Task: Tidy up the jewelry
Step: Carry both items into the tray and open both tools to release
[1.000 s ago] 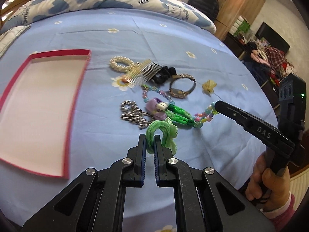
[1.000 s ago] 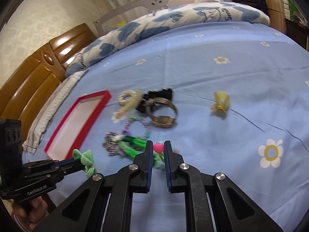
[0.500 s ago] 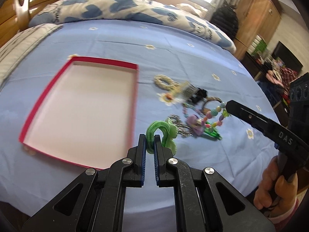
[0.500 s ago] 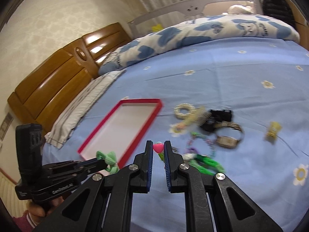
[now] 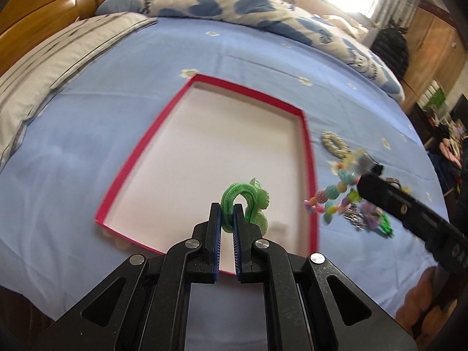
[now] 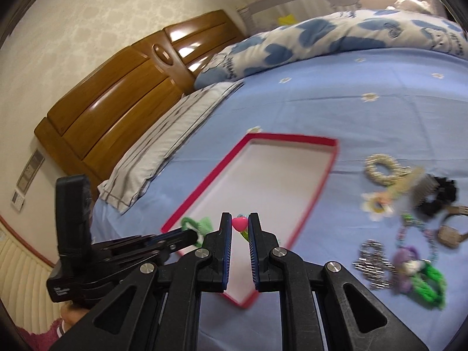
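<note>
Blue flowered bedsheet (image 5: pixel 146 93) carries shallow red-rimmed white tray (image 5: pixel 304 134). Left tool (image 5: pixel 226 213) clamps fuzzy green hair tie (image 5: pixel 254 199) above tray; right tool (image 6: pixel 239 225) pinches colourful beaded bracelet (image 5: pixel 330 199) by pink heart bead (image 6: pixel 239 224).

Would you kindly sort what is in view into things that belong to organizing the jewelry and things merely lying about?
Belongs to the job:
- green scrunchie, held over the red tray
- bead bracelet, held
- pearl ring
- comb
- watch
- silver chain

Lying about:
- pillow
- duvet
- headboard
</note>
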Available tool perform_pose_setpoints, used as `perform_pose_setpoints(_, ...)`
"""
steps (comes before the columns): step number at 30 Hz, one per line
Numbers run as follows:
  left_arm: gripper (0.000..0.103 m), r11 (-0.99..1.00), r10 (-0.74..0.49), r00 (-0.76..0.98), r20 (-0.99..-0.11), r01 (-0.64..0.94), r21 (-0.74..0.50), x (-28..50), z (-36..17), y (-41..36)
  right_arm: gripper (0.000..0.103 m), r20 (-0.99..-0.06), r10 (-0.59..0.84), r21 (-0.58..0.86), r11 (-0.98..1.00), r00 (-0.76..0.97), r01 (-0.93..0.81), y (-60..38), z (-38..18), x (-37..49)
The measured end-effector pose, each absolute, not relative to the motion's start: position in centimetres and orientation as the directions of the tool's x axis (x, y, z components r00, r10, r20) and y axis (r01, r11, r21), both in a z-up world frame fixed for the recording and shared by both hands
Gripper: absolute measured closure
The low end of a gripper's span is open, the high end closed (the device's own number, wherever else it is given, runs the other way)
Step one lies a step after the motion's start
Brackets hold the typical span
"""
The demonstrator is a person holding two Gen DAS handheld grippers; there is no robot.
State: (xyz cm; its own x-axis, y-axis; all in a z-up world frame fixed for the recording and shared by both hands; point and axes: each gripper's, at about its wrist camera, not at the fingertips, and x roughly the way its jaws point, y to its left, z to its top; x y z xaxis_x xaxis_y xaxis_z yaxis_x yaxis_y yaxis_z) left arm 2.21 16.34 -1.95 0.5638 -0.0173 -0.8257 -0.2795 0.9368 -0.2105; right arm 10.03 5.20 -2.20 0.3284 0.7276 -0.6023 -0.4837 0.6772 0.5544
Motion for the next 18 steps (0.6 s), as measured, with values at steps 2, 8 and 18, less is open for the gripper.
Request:
perform_pose_setpoints(2,0.097,0.933,-0.012,0.554,-0.832,-0.293,-0.209,2.6,-2.5,17.1,0.092,-0.609,0.734,0.563,0.667,0.301,-0.488,6.7,-3.1,10.2)
perform_pose_setpoints(8,0.097,0.924,-0.008,0.519,-0.855,-0.323,-0.205,3.2,-4.3,18.3,0.092,-0.641,0.732,0.589,0.663,0.233,-0.463,8.9,-6.4,10.5)
perform_pose_setpoints(18,0.096,0.922,-0.016,0.456,-0.890,-0.338,-0.190,4.2,-6.3,18.5,0.092,-0.710,0.684,0.567,0.696,0.167,-0.442,9.0,-10.2,11.0)
